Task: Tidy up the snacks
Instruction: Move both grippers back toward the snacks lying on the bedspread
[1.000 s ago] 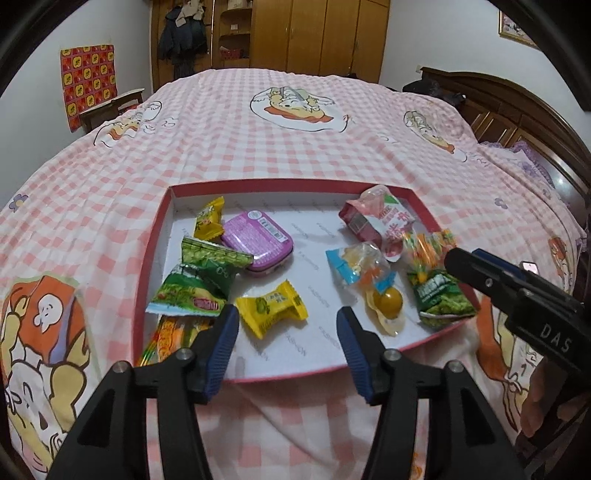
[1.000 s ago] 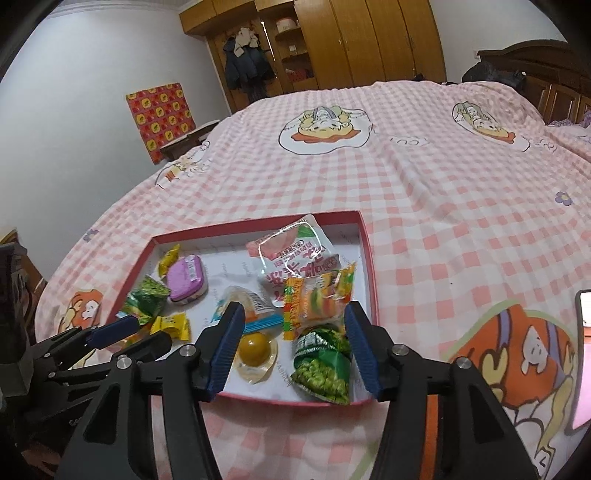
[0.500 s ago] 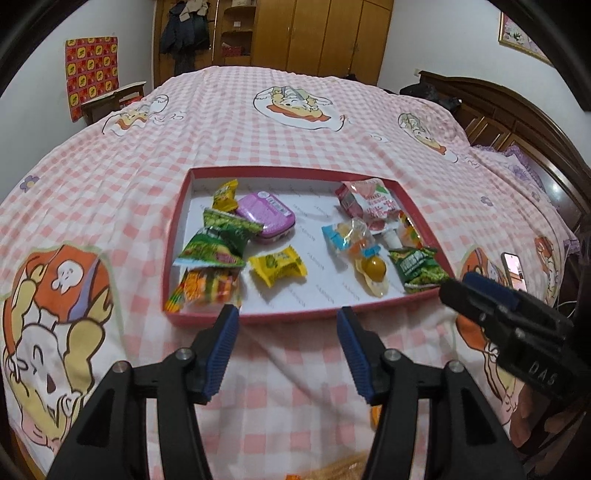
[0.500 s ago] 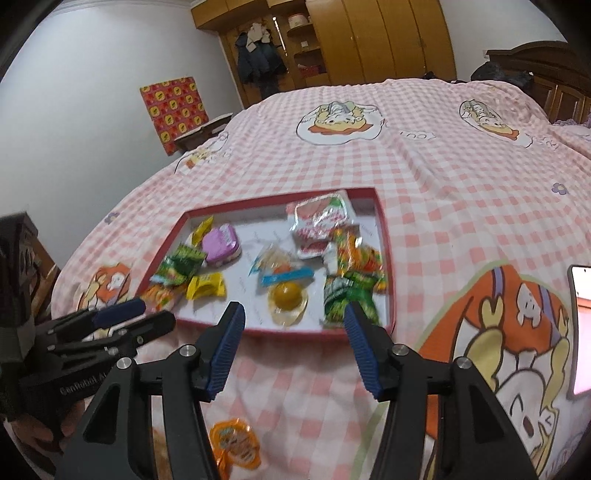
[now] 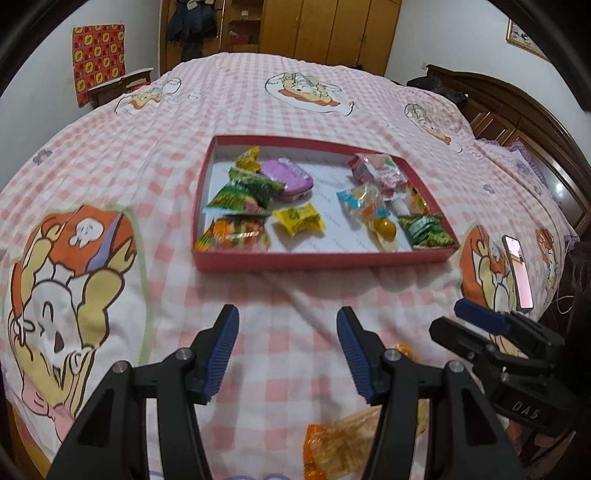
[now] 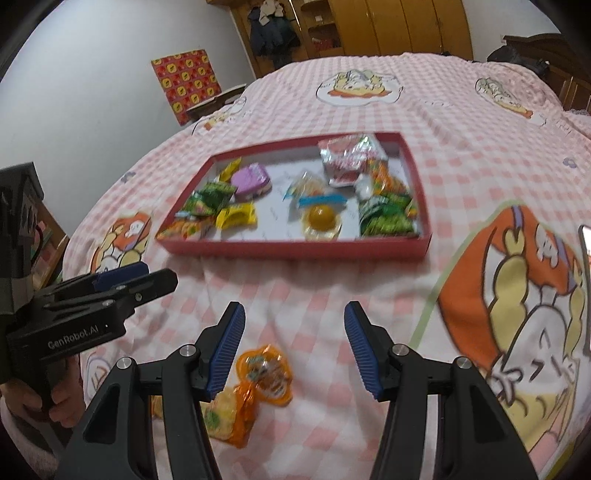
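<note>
A red-rimmed tray (image 5: 325, 260) (image 6: 295, 248) lies on the pink checked bed and holds several snacks: green packets, a yellow candy (image 5: 298, 220), a purple tin (image 5: 286, 180), a jelly cup (image 6: 320, 218) and a pink packet (image 6: 347, 157). On the bedspread nearer to me lie an orange jelly cup (image 6: 267, 373) and an orange wrapped snack (image 5: 340, 439). My left gripper (image 5: 286, 350) stands open over bare bedspread, short of the tray. My right gripper (image 6: 293, 347) is open too, with the orange jelly cup just below its left finger. Neither holds anything.
A phone (image 5: 517, 271) lies on the bedspread right of the tray. A wooden headboard (image 5: 517, 107) runs along the right, wardrobes (image 5: 325, 33) stand behind the bed, and a small table (image 5: 118, 83) is at the far left.
Both grippers have pulled back from the tray toward the near side of the bed. The tray now sits farther off, and the loose orange snacks have come into view below the fingers.
</note>
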`<state>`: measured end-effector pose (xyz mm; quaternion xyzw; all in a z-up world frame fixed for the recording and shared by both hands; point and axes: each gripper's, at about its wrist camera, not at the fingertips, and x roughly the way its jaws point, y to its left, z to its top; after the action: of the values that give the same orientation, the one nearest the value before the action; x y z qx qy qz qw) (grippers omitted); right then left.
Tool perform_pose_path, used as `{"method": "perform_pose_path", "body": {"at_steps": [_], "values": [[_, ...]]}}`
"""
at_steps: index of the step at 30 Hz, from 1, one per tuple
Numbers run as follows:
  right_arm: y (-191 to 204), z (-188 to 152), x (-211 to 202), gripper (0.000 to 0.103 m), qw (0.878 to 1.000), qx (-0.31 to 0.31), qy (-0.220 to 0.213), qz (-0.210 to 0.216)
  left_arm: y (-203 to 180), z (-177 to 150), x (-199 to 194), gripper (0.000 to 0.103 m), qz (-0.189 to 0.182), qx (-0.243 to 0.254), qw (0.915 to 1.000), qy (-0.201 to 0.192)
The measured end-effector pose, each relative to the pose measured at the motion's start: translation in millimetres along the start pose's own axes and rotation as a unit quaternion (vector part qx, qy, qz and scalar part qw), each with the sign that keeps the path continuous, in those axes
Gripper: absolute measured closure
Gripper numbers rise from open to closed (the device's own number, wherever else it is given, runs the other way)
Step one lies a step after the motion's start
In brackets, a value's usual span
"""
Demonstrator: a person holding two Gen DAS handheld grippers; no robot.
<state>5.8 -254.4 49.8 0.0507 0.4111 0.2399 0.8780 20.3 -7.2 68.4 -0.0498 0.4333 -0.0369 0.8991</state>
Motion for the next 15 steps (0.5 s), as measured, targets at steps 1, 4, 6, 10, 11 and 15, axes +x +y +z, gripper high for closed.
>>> {"method": "perform_pose_path", "body": {"at_steps": [1, 4, 6, 10, 11, 15], "values": [[0.3, -2.5, 2.0, 0.046, 1.0, 0.003, 0.004, 0.003, 1.6, -1.9, 0.0, 0.045, 0.0, -0.002, 1.0, 0.002], [1.1, -10.0, 7.5, 0.046, 1.0, 0.008, 0.016, 0.009, 6.0, -7.7, 0.2, 0.045, -0.001, -0.007, 0.9999, 0.007], [2.9, -13.2, 9.9, 0.046, 1.0, 0.008, 0.02, 0.011, 8.2, -11.4, 0.6, 0.045, 0.0, -0.01, 0.9999, 0.01], [7.4, -17.9, 13.4, 0.046, 1.0, 0.004, 0.024, 0.015, 11.6, -17.0, 0.7, 0.045, 0.003, -0.013, 0.9998, 0.014], [8.4, -19.2, 14.0, 0.046, 1.0, 0.003, 0.025, 0.015, 12.6, -17.8, 0.9, 0.045, 0.004, -0.014, 0.9998, 0.014], [10.4, -20.8, 15.7, 0.046, 0.999, 0.003, 0.028, 0.015, 15.7, -20.4, 0.4, 0.045, 0.005, -0.018, 0.9997, 0.015]]}}
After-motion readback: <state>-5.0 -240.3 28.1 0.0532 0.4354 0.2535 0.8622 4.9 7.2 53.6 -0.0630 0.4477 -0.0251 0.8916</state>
